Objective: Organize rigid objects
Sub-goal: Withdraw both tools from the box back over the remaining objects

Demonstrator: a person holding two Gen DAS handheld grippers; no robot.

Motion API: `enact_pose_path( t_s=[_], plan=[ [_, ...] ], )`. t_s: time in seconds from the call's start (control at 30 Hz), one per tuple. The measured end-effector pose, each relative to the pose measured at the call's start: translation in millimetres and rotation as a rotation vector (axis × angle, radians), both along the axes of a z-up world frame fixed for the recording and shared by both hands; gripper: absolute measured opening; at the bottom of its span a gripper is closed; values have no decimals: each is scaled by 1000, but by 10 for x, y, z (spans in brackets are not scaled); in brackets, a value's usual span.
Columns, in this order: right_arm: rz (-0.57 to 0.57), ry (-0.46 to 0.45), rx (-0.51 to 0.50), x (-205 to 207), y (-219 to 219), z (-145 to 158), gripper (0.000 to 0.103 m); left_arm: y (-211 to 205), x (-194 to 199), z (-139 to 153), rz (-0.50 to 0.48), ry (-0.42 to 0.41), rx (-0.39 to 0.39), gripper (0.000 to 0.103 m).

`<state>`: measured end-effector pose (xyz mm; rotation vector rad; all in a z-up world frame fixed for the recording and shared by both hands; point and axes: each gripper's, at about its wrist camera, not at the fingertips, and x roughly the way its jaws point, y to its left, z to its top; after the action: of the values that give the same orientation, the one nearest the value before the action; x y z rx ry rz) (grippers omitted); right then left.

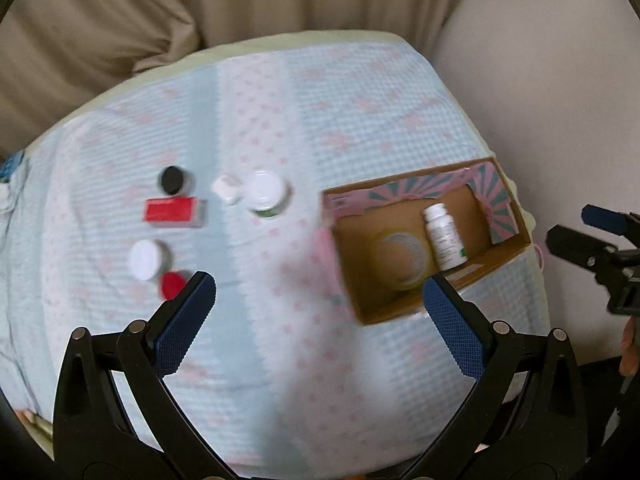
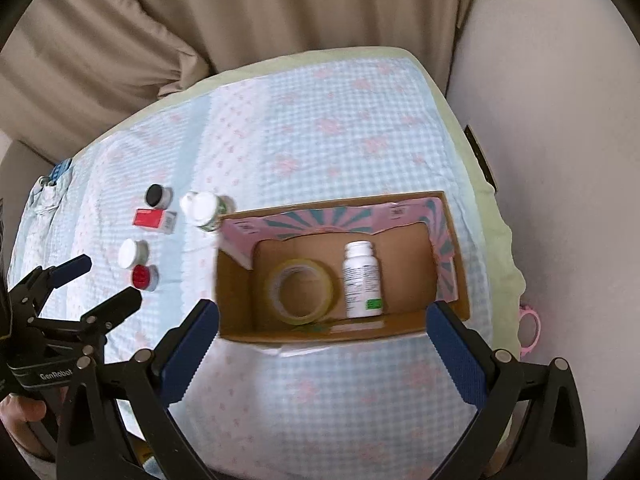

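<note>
Right now both my grippers are empty with their jaws spread wide: my left gripper (image 1: 316,300) hangs over the checked cloth (image 1: 320,120) and my right gripper (image 2: 322,320) hangs above the near wall of the cardboard box (image 2: 236,288). What my next move turns on, as I judge it, is that the loose things all lie in the left half of the left wrist frame, up and to the left of my left gripper, while the box sits at right of centre; so my left hand is the nearer one for picking and the box is across to the right. Closest to my left finger is the red-lidded jar (image 1: 173,284), almost touching the finger's tip in the picture, with the white-lidded jar (image 1: 145,259) just beside it, upper left. Further up lie the red carton (image 1: 174,211), its long axis running left to right across the frame, the black-lidded jar (image 1: 173,180) just above it, and toward the centre a small white cube (image 1: 225,189) beside an upright white-capped bottle (image 1: 265,194). Counting: three small jars, one carton, one cube and one bottle outside, six in all. Inside the box are two things, a roll of tape (image 2: 301,292) lying flat and a white bottle (image 2: 361,280) on its side, its long axis running from the far wall toward the near one, cap at the far end
</note>
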<state>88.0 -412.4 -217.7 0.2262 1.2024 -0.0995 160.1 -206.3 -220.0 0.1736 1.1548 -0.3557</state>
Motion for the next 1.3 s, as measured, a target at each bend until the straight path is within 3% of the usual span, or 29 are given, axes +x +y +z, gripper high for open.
enact_pose_path(
  t_s=[0.4, 0.73, 1.03, 1.3],
  plan=[
    [0, -80, -47, -32, 1246, 272, 103, 1579, -123, 227, 92, -62, 37, 103],
    [25, -103, -32, 239, 2265, 161, 103, 2768, 143, -31, 149, -2, 17, 103],
    [-12, -91, 15, 596, 2781, -164, 103, 2948, 572, -582, 114, 90, 19, 103],
    [135, -40, -21, 1059, 2955, -569, 103, 2815, 930, -1165, 137, 178, -7, 103]
  ],
)
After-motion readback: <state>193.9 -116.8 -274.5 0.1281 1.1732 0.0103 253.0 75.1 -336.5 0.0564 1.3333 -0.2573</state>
